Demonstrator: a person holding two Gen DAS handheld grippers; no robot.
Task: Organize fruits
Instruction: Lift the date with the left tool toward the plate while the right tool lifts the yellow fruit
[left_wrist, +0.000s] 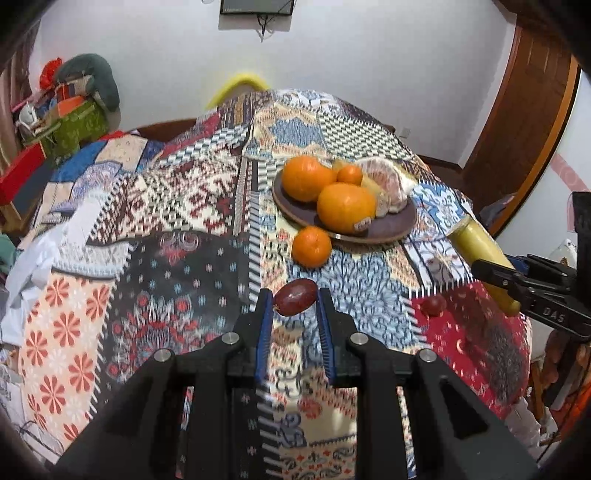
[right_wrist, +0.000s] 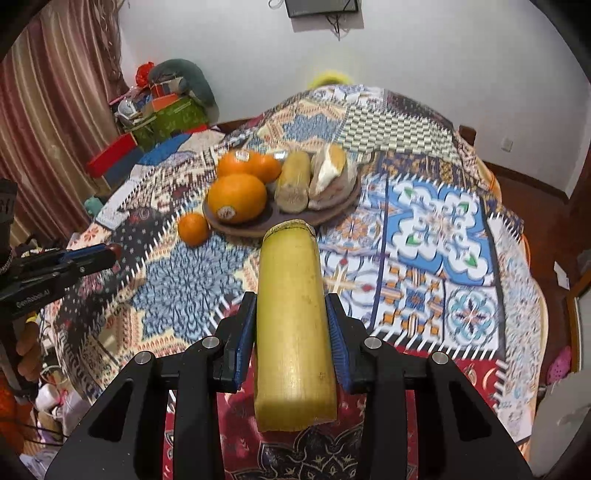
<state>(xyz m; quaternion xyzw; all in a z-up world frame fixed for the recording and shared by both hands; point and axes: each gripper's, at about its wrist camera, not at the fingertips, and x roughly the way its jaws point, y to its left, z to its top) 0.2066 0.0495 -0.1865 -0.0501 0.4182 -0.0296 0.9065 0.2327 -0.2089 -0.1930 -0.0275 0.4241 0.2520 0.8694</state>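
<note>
My left gripper (left_wrist: 294, 301) is shut on a dark red date-like fruit (left_wrist: 295, 297) and holds it above the patchwork tablecloth. My right gripper (right_wrist: 291, 306) is shut on a yellow sugarcane piece (right_wrist: 293, 332), held above the table's near edge; that piece also shows in the left wrist view (left_wrist: 480, 254). A brown plate (left_wrist: 391, 225) holds oranges (left_wrist: 345, 207), another cane piece (right_wrist: 293, 181) and peeled pomelo (left_wrist: 384, 184). A small tangerine (left_wrist: 311, 246) lies on the cloth just in front of the plate. A second small red fruit (left_wrist: 433, 305) lies on the cloth at the right.
The round table (right_wrist: 436, 236) is covered by a patterned cloth. Boxes and clutter (right_wrist: 162, 110) stand beyond the table at the back left by a curtain. A wooden door (left_wrist: 524, 122) is at the right. A wall screen (right_wrist: 321, 7) hangs above.
</note>
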